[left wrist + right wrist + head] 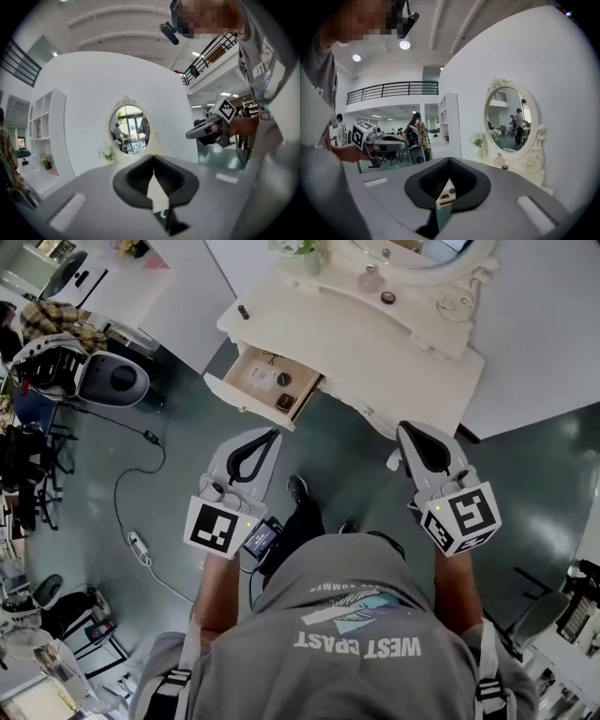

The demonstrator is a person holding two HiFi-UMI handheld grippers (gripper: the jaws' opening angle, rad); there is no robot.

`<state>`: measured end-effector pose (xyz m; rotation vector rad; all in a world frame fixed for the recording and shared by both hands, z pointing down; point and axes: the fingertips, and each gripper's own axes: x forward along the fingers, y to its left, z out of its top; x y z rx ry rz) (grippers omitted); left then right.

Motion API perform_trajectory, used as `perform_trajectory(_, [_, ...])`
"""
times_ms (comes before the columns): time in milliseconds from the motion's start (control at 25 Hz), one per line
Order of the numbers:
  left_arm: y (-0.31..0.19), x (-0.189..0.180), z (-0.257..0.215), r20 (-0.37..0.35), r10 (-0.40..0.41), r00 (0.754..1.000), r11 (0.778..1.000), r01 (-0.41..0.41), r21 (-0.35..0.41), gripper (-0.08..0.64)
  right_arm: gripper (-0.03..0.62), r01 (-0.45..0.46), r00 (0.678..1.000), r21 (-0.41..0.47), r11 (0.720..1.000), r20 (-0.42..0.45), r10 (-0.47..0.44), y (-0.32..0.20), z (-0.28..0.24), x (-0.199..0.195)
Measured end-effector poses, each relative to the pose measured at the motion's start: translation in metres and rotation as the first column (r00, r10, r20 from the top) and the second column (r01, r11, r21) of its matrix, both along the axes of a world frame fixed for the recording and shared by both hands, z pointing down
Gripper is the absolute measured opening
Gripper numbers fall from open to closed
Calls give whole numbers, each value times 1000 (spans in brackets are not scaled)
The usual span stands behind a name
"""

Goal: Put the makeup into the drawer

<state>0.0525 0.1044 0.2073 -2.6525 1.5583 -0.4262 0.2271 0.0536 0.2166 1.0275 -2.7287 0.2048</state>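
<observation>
The white vanity table [412, 357] stands ahead of me, its left drawer [246, 371] pulled out with a few small items lying inside. A pink bottle [370, 279], a small round compact [388, 297] and a small dark item [244, 311] rest on the tabletop. My left gripper [272, 435] hovers over the floor just in front of the drawer, jaws together and empty. Off the table's front edge is my right gripper [405, 430], also shut and empty. In the right gripper view the bottle [500, 160] and the compact [505, 167] sit below the oval mirror [511, 117].
A flower vase [300, 247] stands at the back of the table. To the left are a rounded grey-and-white appliance [112, 379], a cable [131, 474] and a power strip [138, 545] on the floor, plus cluttered chairs. The person's shoes [298, 488] are under the grippers.
</observation>
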Motion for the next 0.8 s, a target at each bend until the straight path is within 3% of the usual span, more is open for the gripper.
perform_trajectory(440, [-92,-114,-4,-10,46,999,999,-46,12,2,2,-53,998,23,998,-22,54,-82,-16,-108])
perform_trajectory(800, [-138,-190,2,-21,47,999,999,-47,17,2,2,-55,997,34,998,-46,56,-124,-20,-181])
